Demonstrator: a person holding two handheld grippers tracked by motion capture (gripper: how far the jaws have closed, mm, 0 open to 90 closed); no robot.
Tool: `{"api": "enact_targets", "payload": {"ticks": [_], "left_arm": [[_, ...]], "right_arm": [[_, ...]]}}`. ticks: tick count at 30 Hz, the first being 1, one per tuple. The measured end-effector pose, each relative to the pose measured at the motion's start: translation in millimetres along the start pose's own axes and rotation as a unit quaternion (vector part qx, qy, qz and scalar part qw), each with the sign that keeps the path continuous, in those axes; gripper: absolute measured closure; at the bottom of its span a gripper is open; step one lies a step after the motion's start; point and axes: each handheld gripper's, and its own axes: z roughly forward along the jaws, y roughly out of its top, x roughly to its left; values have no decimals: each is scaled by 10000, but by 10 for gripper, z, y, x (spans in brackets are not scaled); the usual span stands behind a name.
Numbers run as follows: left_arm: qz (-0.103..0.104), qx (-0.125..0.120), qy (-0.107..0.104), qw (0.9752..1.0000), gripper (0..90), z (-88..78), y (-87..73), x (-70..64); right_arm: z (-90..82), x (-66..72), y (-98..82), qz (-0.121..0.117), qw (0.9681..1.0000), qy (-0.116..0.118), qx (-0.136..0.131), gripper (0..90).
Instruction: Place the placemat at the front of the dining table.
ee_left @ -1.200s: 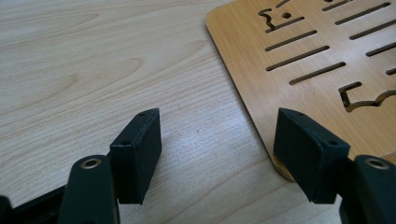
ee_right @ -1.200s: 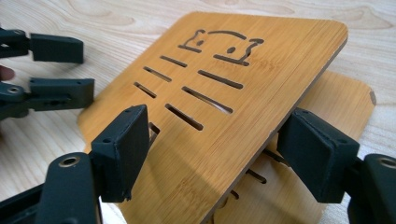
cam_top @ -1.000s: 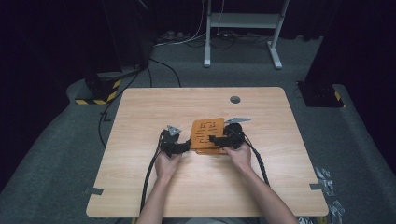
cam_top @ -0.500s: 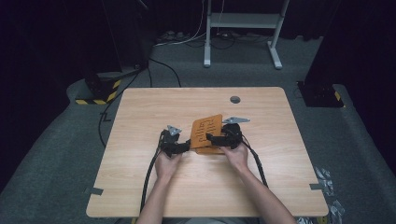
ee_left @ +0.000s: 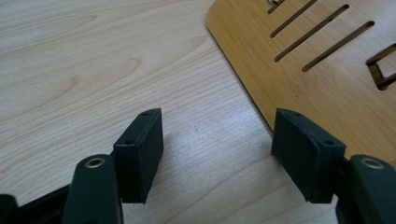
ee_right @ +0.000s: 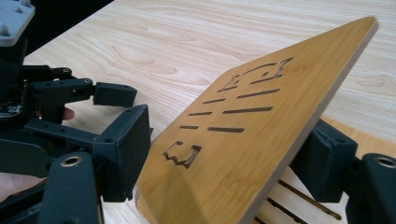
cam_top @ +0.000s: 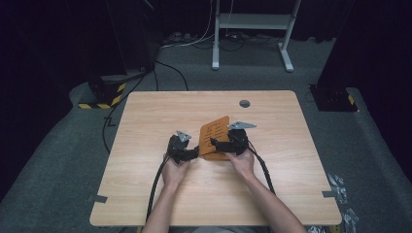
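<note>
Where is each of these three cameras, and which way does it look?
High view: above the person's side, facing forward and down on the table; both forearms, the left gripper and right gripper show.
Left gripper view: on the left gripper, looking along open jaws at bare table beside a flat board.
Right gripper view: on the right gripper, its jaws around a tilted board.
The gripper views share the flat board.

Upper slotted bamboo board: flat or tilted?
Tilted: the upper slotted bamboo board, gripped by the right tool, slopes up off the lower bamboo board.
</note>
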Motion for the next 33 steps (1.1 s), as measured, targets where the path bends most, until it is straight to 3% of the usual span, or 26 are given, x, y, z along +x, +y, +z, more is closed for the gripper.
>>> {"api": "enact_targets", "payload": {"ticks": [9, 17, 23, 33], "left_arm": [[66, -9, -74, 10000, 335, 2, 1, -23], [94, -8, -108, 9999, 334, 3, 1, -33], [95, -9, -109, 9999, 333, 3, 1, -33], [98, -5, -110, 9999, 333, 2, 1, -32]], "right_arm": [[63, 75, 12, 10, 10000, 47, -8, 269], [126, 163, -7, -258, 9996, 9, 75, 274], [162, 218, -32, -414, 9989, 107, 169, 437], [233, 184, -77, -190, 9986, 346, 338, 599]]}}
